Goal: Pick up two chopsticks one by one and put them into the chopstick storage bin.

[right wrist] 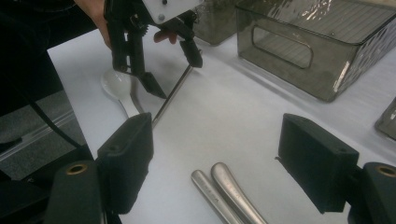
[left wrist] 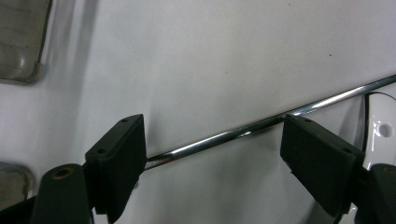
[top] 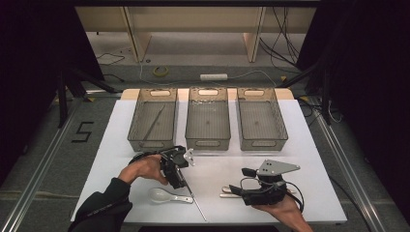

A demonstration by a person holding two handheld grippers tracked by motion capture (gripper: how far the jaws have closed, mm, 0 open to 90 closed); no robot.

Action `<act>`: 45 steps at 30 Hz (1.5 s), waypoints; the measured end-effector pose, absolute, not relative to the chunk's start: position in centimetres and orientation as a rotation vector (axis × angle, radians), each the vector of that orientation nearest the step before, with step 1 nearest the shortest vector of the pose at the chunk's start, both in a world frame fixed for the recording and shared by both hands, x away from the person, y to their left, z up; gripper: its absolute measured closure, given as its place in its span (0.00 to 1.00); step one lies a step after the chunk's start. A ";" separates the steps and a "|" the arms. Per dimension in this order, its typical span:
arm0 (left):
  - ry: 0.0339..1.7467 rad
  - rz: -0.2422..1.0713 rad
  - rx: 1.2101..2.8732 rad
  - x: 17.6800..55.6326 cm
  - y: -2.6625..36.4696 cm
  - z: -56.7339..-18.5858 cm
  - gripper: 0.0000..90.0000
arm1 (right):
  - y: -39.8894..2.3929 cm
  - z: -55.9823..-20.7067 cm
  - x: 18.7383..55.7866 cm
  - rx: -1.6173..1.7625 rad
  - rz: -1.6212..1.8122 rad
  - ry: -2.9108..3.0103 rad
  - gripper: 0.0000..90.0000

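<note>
One floor mark point(top: 83, 131) reads "5", left of the table point(top: 309, 159).

The left claw point(left wrist: 212, 149) stands open astride a chrome rod point(left wrist: 261, 123) lying on the white table point(left wrist: 196, 56).

White table point(top: 309, 145): three grey bins point(top: 208, 123), metal rod point(top: 196, 200), white spoon point(top: 162, 195), steel handles point(top: 227, 192).

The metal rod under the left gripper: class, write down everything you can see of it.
The metal rod is thin, straight, round and shiny, like polished steel. It lies flat on the white table, running diagonally near the front edge, beside a white spoon. The left gripper stands over it with its jaws open, one on each side, not yet closed on it. One end lies nearer the person, the other beneath the gripper.
</note>
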State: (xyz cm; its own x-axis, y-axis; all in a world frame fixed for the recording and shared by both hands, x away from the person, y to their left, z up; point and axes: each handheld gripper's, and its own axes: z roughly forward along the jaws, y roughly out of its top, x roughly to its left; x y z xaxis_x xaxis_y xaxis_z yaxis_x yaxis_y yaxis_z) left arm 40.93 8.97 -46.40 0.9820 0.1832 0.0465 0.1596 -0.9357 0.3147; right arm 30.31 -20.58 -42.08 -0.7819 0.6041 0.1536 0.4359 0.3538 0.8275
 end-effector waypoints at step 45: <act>0.229 0.031 2.887 40.9 8.5 -46.6 0.33 | -20.6 -42.0 30.3 0.952 1.395 2.434 0.32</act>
